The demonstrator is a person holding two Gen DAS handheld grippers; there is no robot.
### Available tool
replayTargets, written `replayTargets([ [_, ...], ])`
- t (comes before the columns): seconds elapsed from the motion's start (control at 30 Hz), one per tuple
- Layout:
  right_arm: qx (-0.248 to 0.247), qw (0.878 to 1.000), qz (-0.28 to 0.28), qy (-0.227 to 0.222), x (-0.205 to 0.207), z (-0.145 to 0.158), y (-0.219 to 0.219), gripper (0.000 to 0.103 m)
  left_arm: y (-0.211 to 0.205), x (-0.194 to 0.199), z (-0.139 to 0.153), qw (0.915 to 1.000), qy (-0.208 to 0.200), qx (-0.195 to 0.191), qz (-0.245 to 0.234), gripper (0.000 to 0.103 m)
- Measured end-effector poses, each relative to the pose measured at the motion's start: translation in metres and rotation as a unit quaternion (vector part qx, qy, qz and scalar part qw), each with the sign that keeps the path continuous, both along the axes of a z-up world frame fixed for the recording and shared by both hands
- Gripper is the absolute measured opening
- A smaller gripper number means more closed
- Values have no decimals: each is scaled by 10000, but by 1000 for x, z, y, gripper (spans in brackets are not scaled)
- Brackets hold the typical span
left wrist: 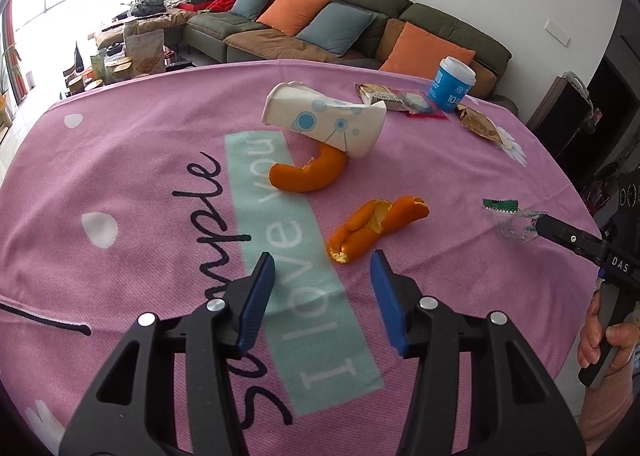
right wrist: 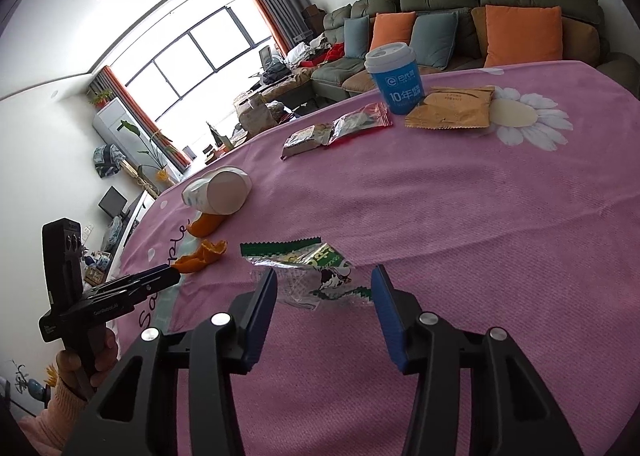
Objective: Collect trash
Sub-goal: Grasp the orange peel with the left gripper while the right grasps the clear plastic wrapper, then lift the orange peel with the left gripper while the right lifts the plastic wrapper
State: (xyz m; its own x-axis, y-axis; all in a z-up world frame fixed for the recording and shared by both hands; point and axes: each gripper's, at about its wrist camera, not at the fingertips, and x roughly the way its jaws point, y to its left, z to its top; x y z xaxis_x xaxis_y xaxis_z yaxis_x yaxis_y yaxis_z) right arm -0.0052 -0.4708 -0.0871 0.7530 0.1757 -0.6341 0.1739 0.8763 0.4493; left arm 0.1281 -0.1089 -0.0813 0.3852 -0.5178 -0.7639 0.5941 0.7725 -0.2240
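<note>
left gripper [left wrist: 322,284]: jaws apart, nothing between the pads; sat just short of the near orange peel [left wrist: 376,226], likely lining up a pinch.
right gripper [right wrist: 324,296]: jaws apart, straddling the clear green-edged wrapper [right wrist: 308,268]; pads not visibly pressing on it.
far peel [left wrist: 310,172]: tucked under the tipped paper cup [left wrist: 324,118], so harder to reach first.
far trash: blue cup [right wrist: 396,76], brown packet [right wrist: 452,108], snack wrappers [right wrist: 336,132] at the far side of the pink cloth [right wrist: 480,236], untouched.

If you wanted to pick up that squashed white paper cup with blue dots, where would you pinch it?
Probably across the flattened middle of the white paper cup, coming down from above. It lies on its side, propped on a curved orange peel, and its crushed walls look thin enough for the left gripper to pinch.
</note>
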Motion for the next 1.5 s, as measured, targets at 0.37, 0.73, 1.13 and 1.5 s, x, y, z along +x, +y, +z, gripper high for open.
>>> replayTargets([
  [0.37,75,9997,201,-76,1,-3,3,17,-13,7,-4,9997,215,-101,-108,19],
  [0.73,160,9981,522,-280,10,4,21,7,4,-8,5,9997,62,-256,9,12],
  [1.13,238,9957,817,-363,16,9,45,2,59,-27,19,9982,-75,-451,386,12],
  [1.5,314,9904,1252,-485,26,15,79,2,107,-43,33,9951,-240,-548,791,12],
])
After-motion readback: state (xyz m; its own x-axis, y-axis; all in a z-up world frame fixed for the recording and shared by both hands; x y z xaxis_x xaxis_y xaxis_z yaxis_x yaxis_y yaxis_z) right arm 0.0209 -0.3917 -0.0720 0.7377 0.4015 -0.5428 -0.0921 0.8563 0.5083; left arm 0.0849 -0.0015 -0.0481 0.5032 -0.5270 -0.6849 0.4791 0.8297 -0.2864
